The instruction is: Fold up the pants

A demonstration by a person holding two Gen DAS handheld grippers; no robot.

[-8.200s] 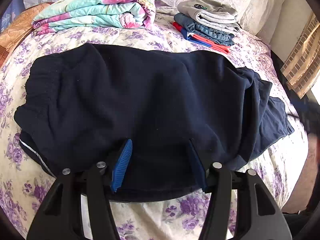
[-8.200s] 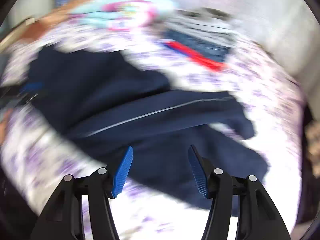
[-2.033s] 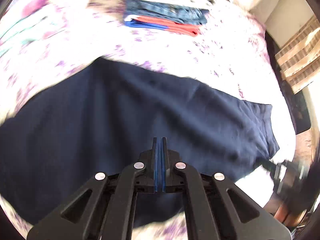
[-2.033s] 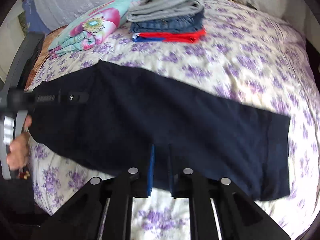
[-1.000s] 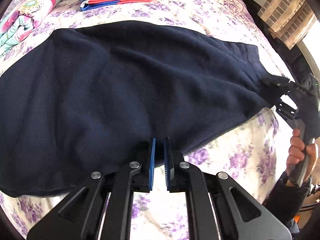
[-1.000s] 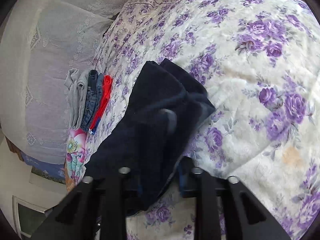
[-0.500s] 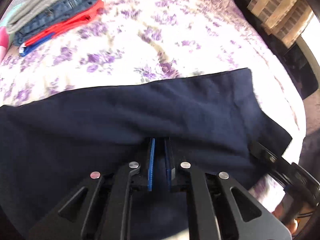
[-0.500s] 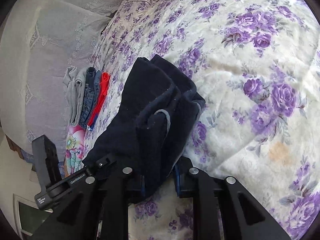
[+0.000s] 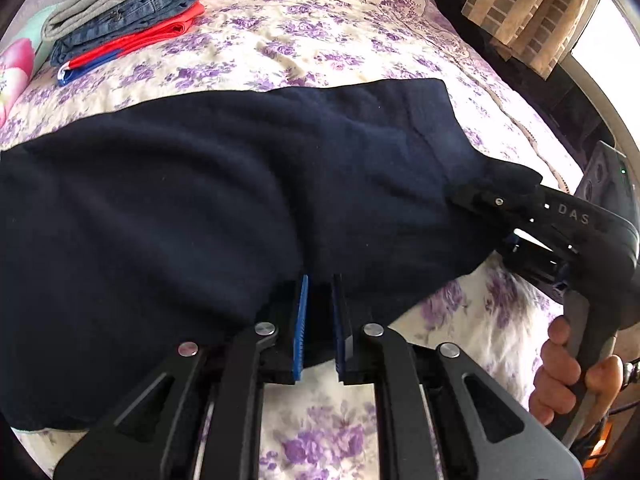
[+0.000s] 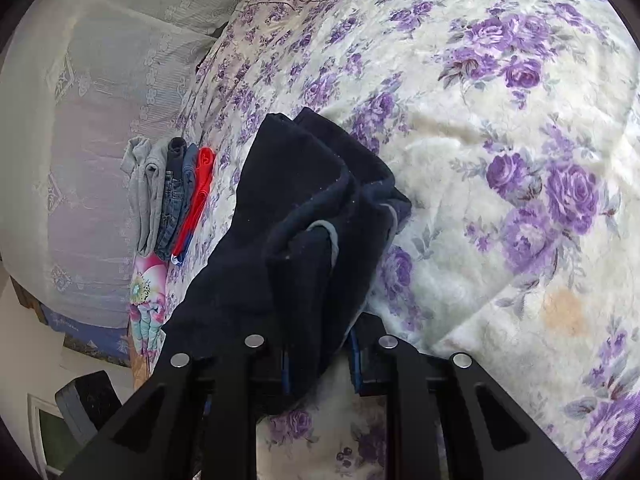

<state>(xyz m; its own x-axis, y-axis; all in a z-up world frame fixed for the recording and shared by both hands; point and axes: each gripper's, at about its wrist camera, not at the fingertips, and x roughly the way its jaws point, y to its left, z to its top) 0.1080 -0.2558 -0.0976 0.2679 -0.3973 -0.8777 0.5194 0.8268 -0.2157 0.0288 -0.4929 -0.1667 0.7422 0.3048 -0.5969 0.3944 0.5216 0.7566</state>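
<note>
The navy pants (image 9: pixel 224 200) lie stretched across the floral bedspread (image 9: pixel 328 44). My left gripper (image 9: pixel 319 312) is shut on the near edge of the pants around their middle. My right gripper (image 10: pixel 318 354) is shut on the bunched leg end of the pants (image 10: pixel 304 216), held slightly off the bed; it shows in the left wrist view (image 9: pixel 532 220) at the right, clamped on the cloth with a hand on its handle.
A stack of folded clothes (image 9: pixel 120 16), grey, denim and red, lies at the far side of the bed; it also shows in the right wrist view (image 10: pixel 172 196). A folded floral blanket (image 10: pixel 146 304) sits beside it. A brick-patterned curtain (image 9: pixel 524 12) hangs beyond the bed's right edge.
The left gripper has drawn back toward me, so more of the pants and the right gripper show. The right gripper has barely moved, with the leg end still clamped.
</note>
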